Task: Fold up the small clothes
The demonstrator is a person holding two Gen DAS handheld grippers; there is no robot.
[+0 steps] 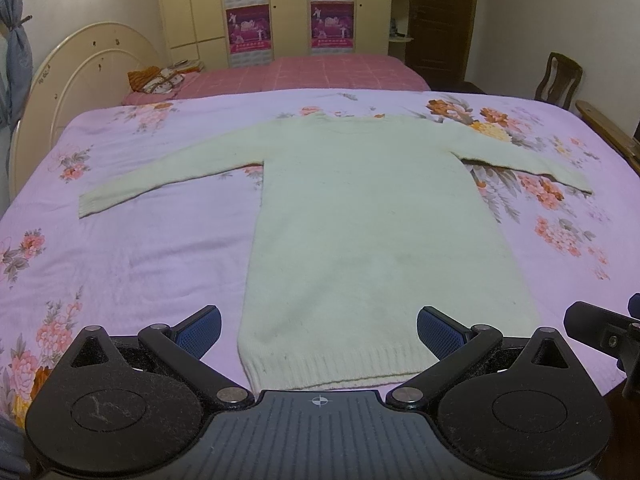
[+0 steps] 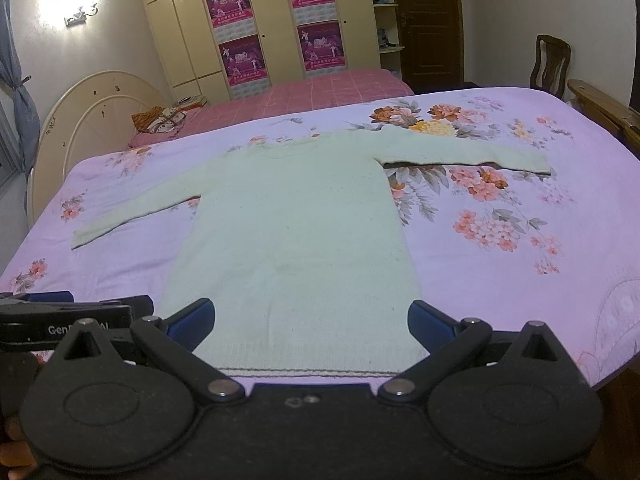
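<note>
A pale cream knit sweater [image 1: 360, 216] lies flat and face up on a lilac floral bedspread [image 1: 120, 248], both sleeves spread outward, hem nearest me. It also shows in the right wrist view [image 2: 292, 232]. My left gripper [image 1: 319, 330] is open and empty, hovering just above the hem, its blue pads [image 1: 200, 326] either side of the sweater's lower body. My right gripper [image 2: 310, 322] is open and empty, also over the hem. Part of the right gripper shows at the left view's right edge [image 1: 600, 330], and the left gripper shows at the right view's left edge [image 2: 72, 316].
A second bed with a pink checked cover [image 1: 320, 70] stands behind, with a cream headboard [image 1: 80, 68] at left. Wardrobes with posters [image 1: 292, 8] line the back wall. A wooden chair [image 1: 558, 76] and dark door [image 1: 440, 12] are at the right.
</note>
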